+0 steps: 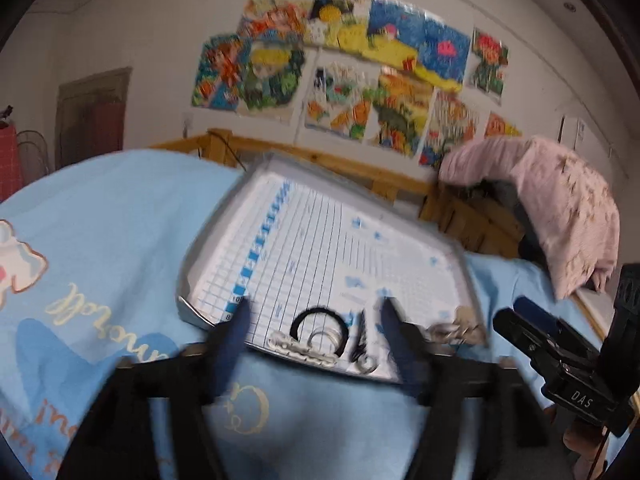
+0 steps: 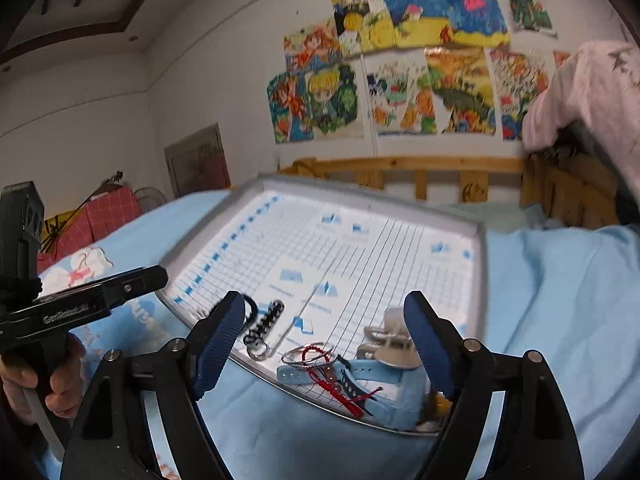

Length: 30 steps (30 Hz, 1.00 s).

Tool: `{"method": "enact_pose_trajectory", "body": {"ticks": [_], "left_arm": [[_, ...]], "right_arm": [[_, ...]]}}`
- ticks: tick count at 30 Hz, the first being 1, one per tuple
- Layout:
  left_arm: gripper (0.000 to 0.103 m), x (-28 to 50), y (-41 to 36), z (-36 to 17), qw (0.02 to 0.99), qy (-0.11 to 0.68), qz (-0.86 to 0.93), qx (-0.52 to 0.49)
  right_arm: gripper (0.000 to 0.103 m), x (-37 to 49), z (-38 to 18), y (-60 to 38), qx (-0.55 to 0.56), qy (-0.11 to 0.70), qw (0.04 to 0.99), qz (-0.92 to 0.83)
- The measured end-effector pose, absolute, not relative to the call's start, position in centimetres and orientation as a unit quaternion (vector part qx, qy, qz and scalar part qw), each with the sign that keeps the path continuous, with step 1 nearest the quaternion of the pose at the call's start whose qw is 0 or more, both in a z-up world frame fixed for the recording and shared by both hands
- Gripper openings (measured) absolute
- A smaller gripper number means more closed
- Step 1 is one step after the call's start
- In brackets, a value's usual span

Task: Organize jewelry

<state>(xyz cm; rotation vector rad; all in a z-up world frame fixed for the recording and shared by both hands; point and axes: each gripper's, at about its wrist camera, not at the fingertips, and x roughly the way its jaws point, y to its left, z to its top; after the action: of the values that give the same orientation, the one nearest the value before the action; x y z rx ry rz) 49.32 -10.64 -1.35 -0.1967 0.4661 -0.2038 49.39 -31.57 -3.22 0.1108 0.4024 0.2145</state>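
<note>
Along the near edge of the grid-lined tray (image 2: pixel 478 240) lie a black beaded chain (image 2: pixel 266 322), thin silver bangles (image 2: pixel 306 354), a red cord bracelet (image 2: pixel 340 384), a light-blue watch strap (image 2: pixel 360 372) and pale hair clips (image 2: pixel 394 340), clustered close together.

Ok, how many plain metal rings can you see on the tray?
2: one ring hangs off the black beaded chain, and a larger wire ring lies beside the red cord. Others may be hidden.
</note>
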Motion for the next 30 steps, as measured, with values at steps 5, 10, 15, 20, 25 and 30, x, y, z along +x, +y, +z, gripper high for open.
{"method": "enact_pose_trajectory", "body": {"ticks": [5, 10, 15, 20, 25, 30], "left_arm": [[0.095, 46.3, -10.5, 0.4, 0.969, 0.204, -0.092, -0.106], [0.103, 42.3, -10.2, 2.0, 0.978, 0.164, -0.075, -0.100], [0.103, 38.8, -9.4, 3.2, 0.979, 0.153, -0.075, -0.111], [0.103, 35.1, -8.9, 4.2, 0.982, 0.135, -0.078, -0.106], [0.103, 30.9, -8.7, 4.5, 0.983, 0.125, -0.089, -0.106], [0.103, 27.0, -8.2, 4.4, 0.984, 0.115, -0.093, -0.104]], "right_arm": [[0.092, 46.3, -0.8, -32.4, 0.063, 0.162, 0.980, 0.092], [0.101, 42.5, 0.8, -32.5, 0.079, 0.127, 0.985, 0.084], [0.101, 38.6, 2.2, -31.9, 0.088, 0.097, 0.987, 0.089], [0.101, 34.2, 3.2, -30.9, 0.084, 0.073, 0.989, 0.096], [0.101, 30.1, 3.3, -30.2, 0.083, 0.063, 0.990, 0.097], [0.101, 26.0, 2.5, -29.6, 0.075, 0.053, 0.992, 0.083]]}}
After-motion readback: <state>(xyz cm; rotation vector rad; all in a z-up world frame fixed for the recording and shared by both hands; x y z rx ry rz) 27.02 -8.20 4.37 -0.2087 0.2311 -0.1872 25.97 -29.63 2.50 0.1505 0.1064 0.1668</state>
